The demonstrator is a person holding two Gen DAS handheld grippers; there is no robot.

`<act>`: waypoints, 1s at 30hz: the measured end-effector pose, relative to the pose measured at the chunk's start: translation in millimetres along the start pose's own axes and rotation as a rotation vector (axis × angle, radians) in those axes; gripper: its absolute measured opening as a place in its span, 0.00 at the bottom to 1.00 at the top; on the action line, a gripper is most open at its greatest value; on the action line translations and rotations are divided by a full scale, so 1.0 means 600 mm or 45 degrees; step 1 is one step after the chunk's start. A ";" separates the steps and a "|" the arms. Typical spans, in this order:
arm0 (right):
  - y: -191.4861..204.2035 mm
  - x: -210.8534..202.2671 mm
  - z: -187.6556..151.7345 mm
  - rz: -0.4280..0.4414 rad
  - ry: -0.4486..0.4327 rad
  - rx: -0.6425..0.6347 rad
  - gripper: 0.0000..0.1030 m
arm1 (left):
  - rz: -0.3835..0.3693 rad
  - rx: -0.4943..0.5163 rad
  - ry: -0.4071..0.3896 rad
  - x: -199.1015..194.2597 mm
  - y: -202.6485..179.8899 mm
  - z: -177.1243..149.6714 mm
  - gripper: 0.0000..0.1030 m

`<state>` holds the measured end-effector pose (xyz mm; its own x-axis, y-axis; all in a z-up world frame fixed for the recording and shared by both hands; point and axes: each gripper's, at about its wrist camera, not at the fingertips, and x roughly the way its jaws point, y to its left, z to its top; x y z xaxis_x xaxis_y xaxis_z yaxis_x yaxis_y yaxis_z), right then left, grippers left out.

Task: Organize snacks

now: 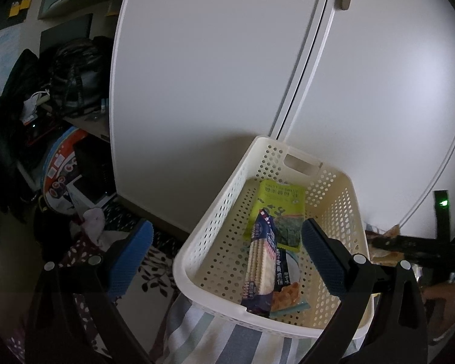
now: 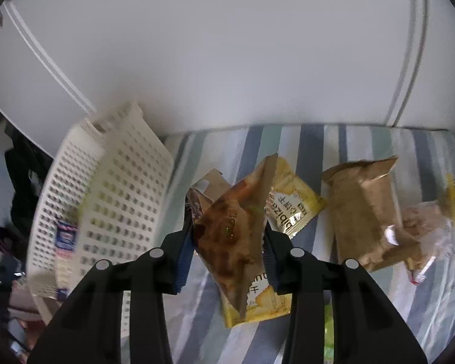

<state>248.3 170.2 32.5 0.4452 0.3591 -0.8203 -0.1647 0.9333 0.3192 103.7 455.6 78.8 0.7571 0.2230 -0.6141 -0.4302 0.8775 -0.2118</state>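
Note:
A cream perforated basket (image 1: 215, 221) sits on a striped bedsheet against white wardrobe doors. Inside lie a green seaweed packet (image 1: 277, 206), a dark blue cracker sleeve (image 1: 259, 267) and another dark packet (image 1: 288, 276). My left gripper (image 1: 227, 254) is open above the basket's near left corner, empty. In the right wrist view my right gripper (image 2: 229, 242) is shut on a brown-and-yellow snack bag (image 2: 233, 242), lifted off the sheet to the right of the basket (image 2: 106, 200). A yellow packet (image 2: 291, 209) and a brown paper-like pack (image 2: 367, 203) lie on the sheet behind it.
White wardrobe doors (image 1: 212, 75) rise right behind the basket. A clear bag (image 2: 430, 227) lies at the sheet's right. To the left of the bed are dark bags (image 1: 72, 72), a patterned rug (image 1: 154, 273) and floor clutter. A hand (image 1: 443, 300) holds the right gripper at the edge.

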 end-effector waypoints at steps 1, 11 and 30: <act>0.002 -0.012 0.002 0.014 -0.019 0.010 0.39 | -0.001 -0.001 -0.001 0.000 0.000 0.001 0.97; 0.125 -0.091 0.052 0.155 -0.151 -0.154 0.39 | 0.002 0.003 -0.013 -0.005 -0.001 -0.001 0.97; 0.253 -0.095 0.003 0.097 -0.171 -0.445 0.79 | 0.003 -0.020 -0.040 -0.013 0.011 0.005 0.97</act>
<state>199.5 291.6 128.7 0.5281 0.4448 -0.7234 -0.4813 0.8586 0.1765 96.4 460.9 84.2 0.7710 0.2381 -0.5907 -0.4392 0.8704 -0.2224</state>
